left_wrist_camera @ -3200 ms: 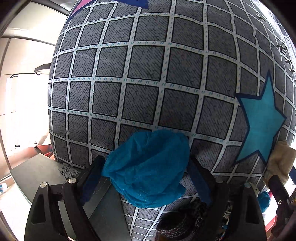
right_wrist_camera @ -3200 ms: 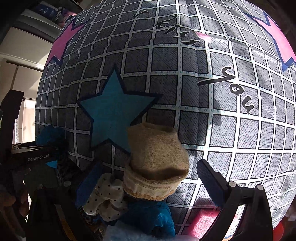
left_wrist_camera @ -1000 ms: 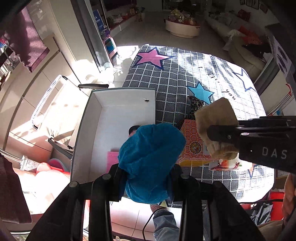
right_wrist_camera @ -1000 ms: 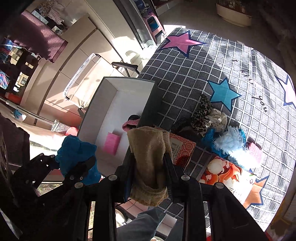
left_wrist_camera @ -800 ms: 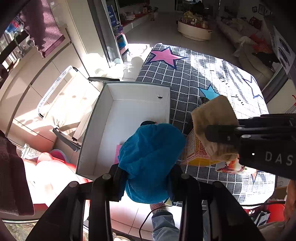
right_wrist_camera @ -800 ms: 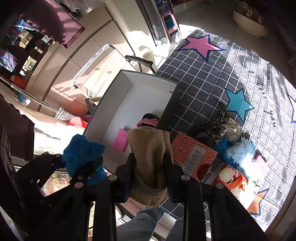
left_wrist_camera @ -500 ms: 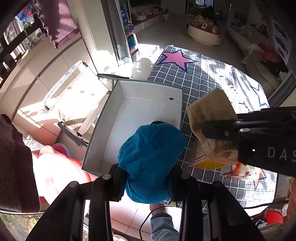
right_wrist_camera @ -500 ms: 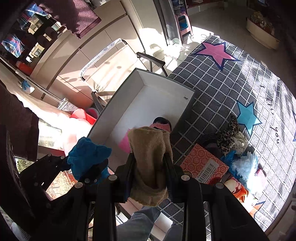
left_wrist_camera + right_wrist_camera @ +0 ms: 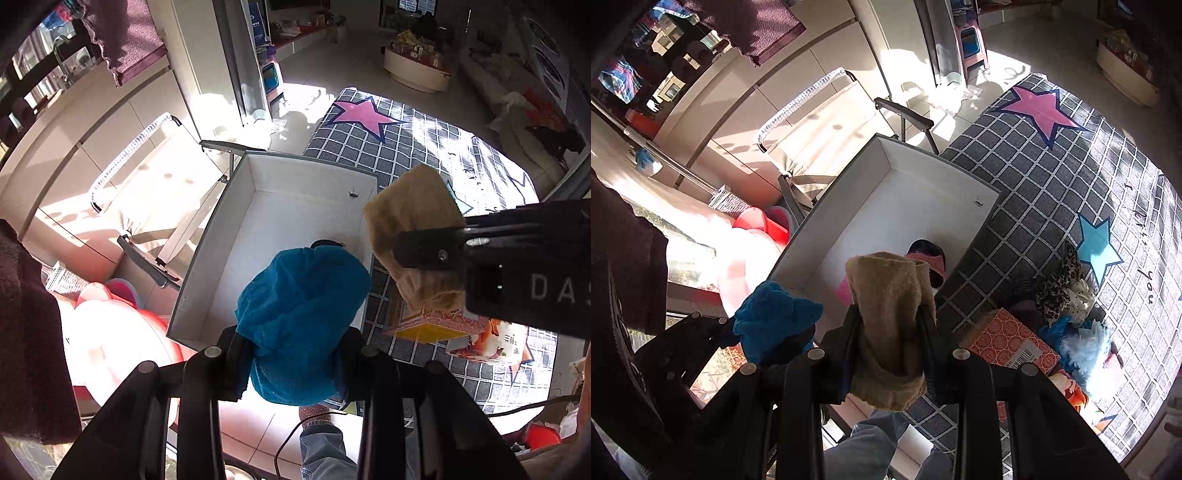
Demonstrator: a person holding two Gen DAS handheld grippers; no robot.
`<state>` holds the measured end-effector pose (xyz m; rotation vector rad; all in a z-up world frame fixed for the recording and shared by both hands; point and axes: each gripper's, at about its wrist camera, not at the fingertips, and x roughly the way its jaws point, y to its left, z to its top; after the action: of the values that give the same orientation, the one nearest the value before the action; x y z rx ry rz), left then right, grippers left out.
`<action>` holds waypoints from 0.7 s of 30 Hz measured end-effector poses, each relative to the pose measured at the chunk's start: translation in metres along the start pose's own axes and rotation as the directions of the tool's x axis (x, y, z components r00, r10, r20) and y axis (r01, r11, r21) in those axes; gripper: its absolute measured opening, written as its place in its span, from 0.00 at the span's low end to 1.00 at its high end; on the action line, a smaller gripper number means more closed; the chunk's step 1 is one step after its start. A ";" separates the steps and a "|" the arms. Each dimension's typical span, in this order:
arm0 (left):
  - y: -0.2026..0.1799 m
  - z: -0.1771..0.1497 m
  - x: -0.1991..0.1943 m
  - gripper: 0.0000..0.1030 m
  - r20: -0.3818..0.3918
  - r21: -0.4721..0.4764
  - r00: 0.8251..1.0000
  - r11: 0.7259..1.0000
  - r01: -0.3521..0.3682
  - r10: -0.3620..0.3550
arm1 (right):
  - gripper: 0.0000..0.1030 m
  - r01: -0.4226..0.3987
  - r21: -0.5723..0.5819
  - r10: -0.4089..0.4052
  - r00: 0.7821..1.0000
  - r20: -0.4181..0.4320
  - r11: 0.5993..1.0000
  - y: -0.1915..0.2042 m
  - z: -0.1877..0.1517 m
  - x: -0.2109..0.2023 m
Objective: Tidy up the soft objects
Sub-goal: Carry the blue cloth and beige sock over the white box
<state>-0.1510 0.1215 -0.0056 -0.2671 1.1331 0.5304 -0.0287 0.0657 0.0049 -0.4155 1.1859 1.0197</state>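
Note:
My left gripper (image 9: 291,349) is shut on a blue soft cloth (image 9: 301,321), held high above a white open box (image 9: 236,236). My right gripper (image 9: 890,332) is shut on a tan sock (image 9: 886,317), also high over the box (image 9: 923,177); it shows at the right of the left wrist view (image 9: 413,236). The blue cloth shows in the right wrist view (image 9: 772,317). In the box lie a dark-and-pink item (image 9: 929,254) and a pink piece (image 9: 842,293). More soft items (image 9: 1067,295) lie in a pile on the checked cloth (image 9: 1052,177).
An orange patterned box (image 9: 1012,343) stands next to the pile. A folding chair (image 9: 155,192) stands left of the white box, red and pink tubs (image 9: 761,225) on the floor near it. The person's jeans leg (image 9: 321,454) is below.
Both grippers have risen from close over the checked cloth, shut on their items, and have moved left to stand over the white box.

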 end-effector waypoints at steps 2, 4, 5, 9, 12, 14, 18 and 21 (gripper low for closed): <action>0.000 0.001 0.002 0.37 -0.003 0.002 1.000 1.000 -0.002 0.002 | 0.31 0.000 -0.002 0.000 1.000 -0.003 1.000 0.000 0.002 0.002; 0.001 0.002 0.003 0.37 -0.007 0.002 1.000 1.000 -0.002 0.002 | 0.31 -0.003 0.000 0.003 1.000 -0.006 1.000 -0.001 0.004 0.003; 0.001 0.002 0.004 0.37 -0.009 0.002 1.000 1.000 -0.002 0.002 | 0.31 -0.004 0.001 0.004 1.000 -0.008 1.000 -0.002 0.005 0.004; 0.001 0.005 0.008 0.37 -0.018 0.007 1.000 1.000 -0.002 0.002 | 0.31 -0.010 0.009 0.010 1.000 -0.012 1.000 -0.004 0.007 0.007; 0.001 0.007 0.011 0.37 -0.024 0.009 1.000 1.000 -0.001 0.001 | 0.31 -0.012 0.014 0.012 1.000 -0.016 1.000 -0.007 0.008 0.009; 0.001 0.007 0.013 0.37 -0.028 0.008 1.000 1.000 0.000 0.001 | 0.31 -0.011 0.017 0.011 1.000 -0.020 1.000 -0.009 0.009 0.011; 0.002 0.007 0.018 0.37 -0.042 0.011 0.999 1.000 0.001 0.000 | 0.31 -0.010 0.022 0.010 1.000 -0.026 1.000 -0.011 0.012 0.014; 0.003 0.008 0.022 0.37 -0.054 0.012 0.999 1.000 -0.003 0.004 | 0.31 -0.018 0.030 0.019 0.999 -0.026 0.999 -0.014 0.014 0.016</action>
<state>-0.1395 0.1330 -0.0219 -0.2704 1.1888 0.5217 -0.0091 0.0762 -0.0076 -0.3960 1.2296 1.0137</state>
